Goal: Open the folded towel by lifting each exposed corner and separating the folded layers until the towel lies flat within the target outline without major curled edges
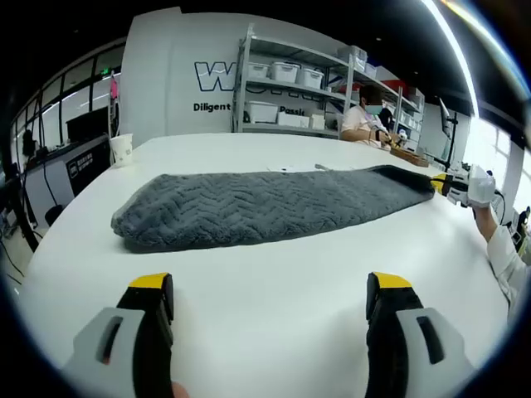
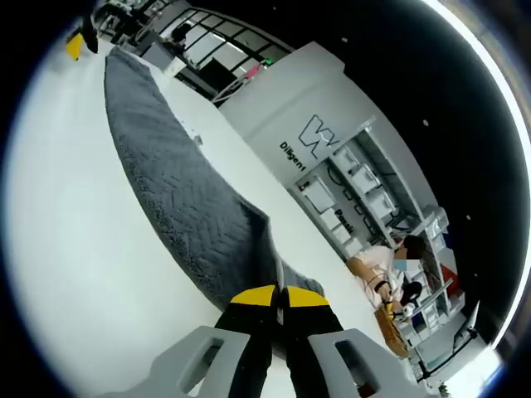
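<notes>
A grey herringbone towel (image 1: 265, 203) lies folded in a long strip across the white table (image 1: 274, 332). My left gripper (image 1: 270, 286) hovers open over bare table, short of the towel's near edge, with nothing between its jaws. At the strip's far right end, my right gripper (image 1: 438, 184), held by a white-gloved hand (image 1: 479, 186), meets the towel's corner. In the right gripper view, the right gripper (image 2: 278, 296) is shut on that corner, which is lifted slightly. From there the towel (image 2: 166, 174) runs away up and to the left. The left gripper (image 2: 75, 41) shows small at its far end.
A paper cup (image 1: 121, 149) stands near the table's far left edge. Behind the table are metal shelves with white bins (image 1: 290, 83) and a lettered wall. A seated person (image 1: 365, 116) works at a bench to the back right. Bare table (image 2: 66, 249) lies beside the towel.
</notes>
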Available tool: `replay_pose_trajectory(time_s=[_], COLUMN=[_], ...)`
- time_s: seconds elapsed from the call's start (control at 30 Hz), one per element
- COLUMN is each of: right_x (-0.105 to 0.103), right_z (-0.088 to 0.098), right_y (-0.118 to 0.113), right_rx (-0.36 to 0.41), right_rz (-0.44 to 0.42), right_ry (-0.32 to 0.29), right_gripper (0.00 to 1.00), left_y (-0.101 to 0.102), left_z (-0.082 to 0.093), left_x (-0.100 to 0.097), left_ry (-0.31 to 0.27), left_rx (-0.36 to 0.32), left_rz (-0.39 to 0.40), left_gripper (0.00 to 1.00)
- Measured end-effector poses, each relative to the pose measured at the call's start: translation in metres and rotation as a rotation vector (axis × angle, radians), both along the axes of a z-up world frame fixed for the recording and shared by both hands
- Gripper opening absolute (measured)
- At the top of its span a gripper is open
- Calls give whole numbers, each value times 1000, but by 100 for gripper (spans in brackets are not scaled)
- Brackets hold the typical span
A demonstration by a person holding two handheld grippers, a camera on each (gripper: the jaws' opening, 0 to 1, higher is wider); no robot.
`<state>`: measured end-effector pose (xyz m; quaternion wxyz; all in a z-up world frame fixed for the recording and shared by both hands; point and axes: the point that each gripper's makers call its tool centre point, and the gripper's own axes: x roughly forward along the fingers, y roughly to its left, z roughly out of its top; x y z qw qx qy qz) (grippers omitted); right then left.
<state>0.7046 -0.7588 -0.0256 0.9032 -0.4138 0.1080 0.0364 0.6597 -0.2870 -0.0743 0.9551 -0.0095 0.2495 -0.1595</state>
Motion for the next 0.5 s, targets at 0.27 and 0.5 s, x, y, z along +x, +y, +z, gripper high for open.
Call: replay_pose_trajectory(time_s=[0.27, 0.5], right_x=[-19, -39], right_z=[9, 12], right_y=[-20, -46], right_rx=[18, 111], right_rz=[-13, -46], right_ry=[-15, -23], right_gripper=[0, 0], left_y=[1, 1], left_z=[1, 1], left_x=[0, 0], left_ry=[1, 2], left_rx=[1, 2], left_rz=[0, 1], left_gripper=[95, 95])
